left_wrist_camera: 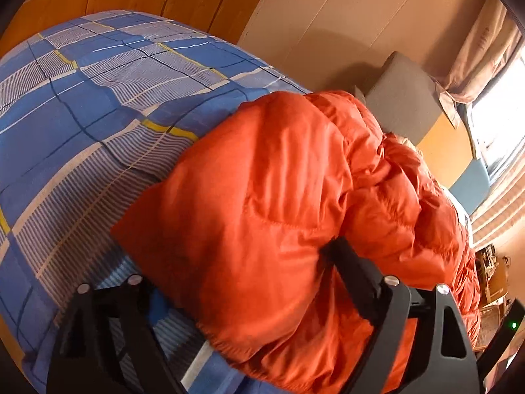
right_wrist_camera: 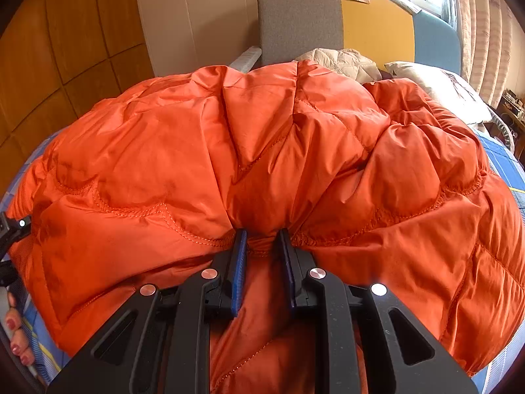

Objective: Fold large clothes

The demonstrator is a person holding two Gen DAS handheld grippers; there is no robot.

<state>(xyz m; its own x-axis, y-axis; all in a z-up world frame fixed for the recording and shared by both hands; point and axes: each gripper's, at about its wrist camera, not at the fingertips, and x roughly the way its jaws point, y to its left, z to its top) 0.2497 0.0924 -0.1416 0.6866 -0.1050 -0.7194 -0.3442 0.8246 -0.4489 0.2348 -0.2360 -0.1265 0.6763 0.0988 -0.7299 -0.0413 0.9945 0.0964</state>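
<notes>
A puffy orange quilted jacket (right_wrist_camera: 262, 138) lies spread over a bed with a blue plaid sheet (left_wrist_camera: 82, 105). My right gripper (right_wrist_camera: 262, 246) is shut on a bunched fold of the jacket's near edge, with the blue pads (right_wrist_camera: 241, 256) pinching the fabric from both sides. My left gripper (left_wrist_camera: 239, 269) stands wide open around the jacket's left end (left_wrist_camera: 262, 213). Its right finger (left_wrist_camera: 347, 262) rests against the fabric, and its left finger (left_wrist_camera: 144, 295) sits over the sheet, apart from the hem. In the right wrist view the left gripper (right_wrist_camera: 13, 229) shows at the far left edge.
A grey, yellow and blue headboard (right_wrist_camera: 298, 23) stands behind the bed, with a cream quilted garment (right_wrist_camera: 341, 60) and a pillow (right_wrist_camera: 439, 82) in front of it. Wooden panels (right_wrist_camera: 65, 49) line the left wall. A person's hand (right_wrist_camera: 16, 328) with painted nails is at the lower left. A curtained window (left_wrist_camera: 498, 115) is at the right.
</notes>
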